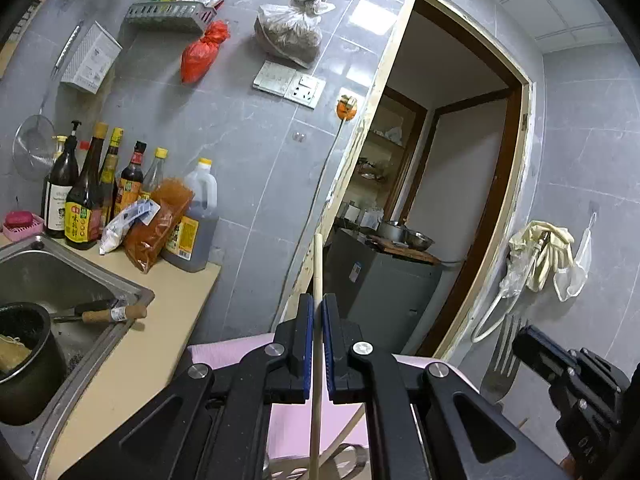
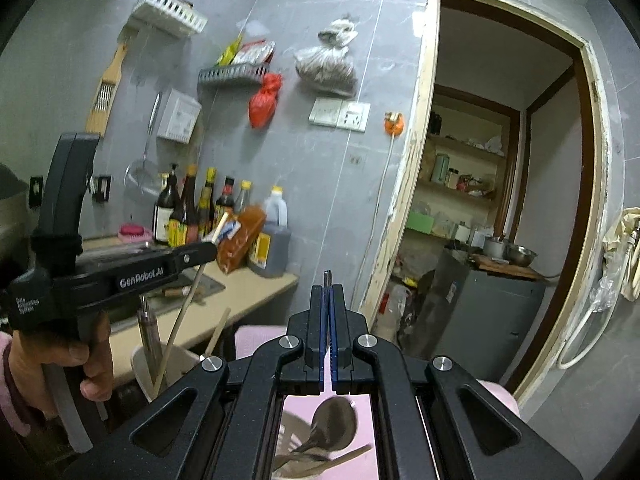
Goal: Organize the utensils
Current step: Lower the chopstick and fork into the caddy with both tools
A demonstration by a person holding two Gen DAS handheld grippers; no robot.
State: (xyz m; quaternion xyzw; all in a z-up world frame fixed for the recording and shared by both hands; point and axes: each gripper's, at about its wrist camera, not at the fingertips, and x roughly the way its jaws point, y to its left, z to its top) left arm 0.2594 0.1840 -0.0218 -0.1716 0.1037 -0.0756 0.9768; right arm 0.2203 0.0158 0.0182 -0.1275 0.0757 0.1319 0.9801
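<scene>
The left gripper [image 1: 316, 312] is clenched on a single pale wooden chopstick [image 1: 317, 264], which runs up between its blue pads and pokes out above the fingertips; in the right wrist view that same chopstick slants down from the gripper so that its lower end sits inside a beige utensil holder [image 2: 176, 360], beside another wooden stick and a dark-handled tool. The right gripper [image 2: 329, 292] is clamped on a thin metal handle whose tip shows just above its fingertips; in the left wrist view this looks to be a metal fork [image 1: 502, 360] held tines-up, though the grasp point itself is hidden there by the gripper body. Below the right gripper a metal spoon [image 2: 332, 424] and a wooden utensil lie in a slotted basket on pink cloth, blurred. The step in hand seems to be sorting: the chopstick is being stood in the holder, and the fork waits its turn. The next move likely calls for lowering the chopstick fully, letting go without tipping the holder, then bringing the fork over its proper compartment. The sink [image 1: 72, 276] and worktop [image 1: 168, 292] lie off to the left.
</scene>
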